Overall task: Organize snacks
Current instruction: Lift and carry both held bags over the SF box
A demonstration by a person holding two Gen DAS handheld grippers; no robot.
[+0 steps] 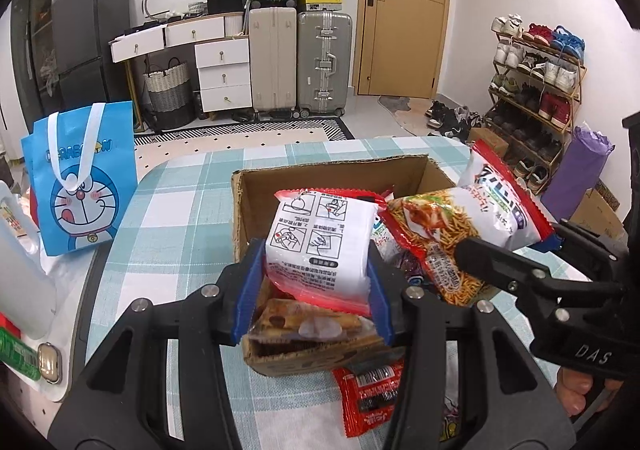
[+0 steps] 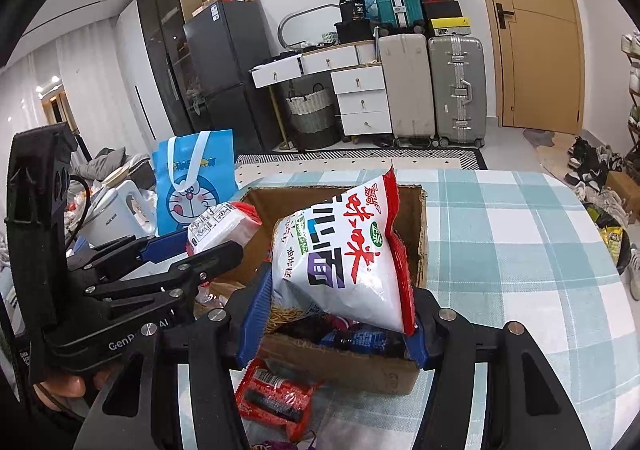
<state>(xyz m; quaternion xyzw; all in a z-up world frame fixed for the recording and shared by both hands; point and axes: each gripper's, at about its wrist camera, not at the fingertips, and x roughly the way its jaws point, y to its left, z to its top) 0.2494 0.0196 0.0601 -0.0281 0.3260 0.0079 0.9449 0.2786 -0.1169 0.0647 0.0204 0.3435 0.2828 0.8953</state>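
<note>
Left gripper (image 1: 316, 286): its blue fingers (image 1: 246, 290) are closed onto the sides of a white packet with line drawings (image 1: 320, 246); the packet stands upright between them, above the near end of the cardboard box (image 1: 256, 202); in the right wrist view the same gripper (image 2: 224, 246) reaches in from the left with the packet (image 2: 218, 228) at its tip.
Right gripper (image 2: 336, 314): its blue fingers (image 2: 252, 318) are closed onto the lower part of a noodle snack bag (image 2: 344, 250), white with red edges and large print; the bag is tilted over the box (image 2: 416, 218); in the left wrist view this gripper (image 1: 516, 250) comes in from the right, holding the bag (image 1: 460, 226) just beside the white packet.
Box: open-topped; it sits on the table (image 1: 176, 202), which has a teal checked cloth; several wrapped snacks lie inside, their kinds hard to tell.
Red packet (image 1: 370, 394): it lies flat on the table just in front of the box's near wall; also seen in the right wrist view (image 2: 276, 396).
Blue cartoon bag (image 1: 82, 178): it stands upright beyond the table's left edge, well apart from the box.
Room: suitcases (image 1: 300, 62) and white drawers (image 1: 222, 70) against the far wall; a shoe rack (image 1: 536, 90) at right.
</note>
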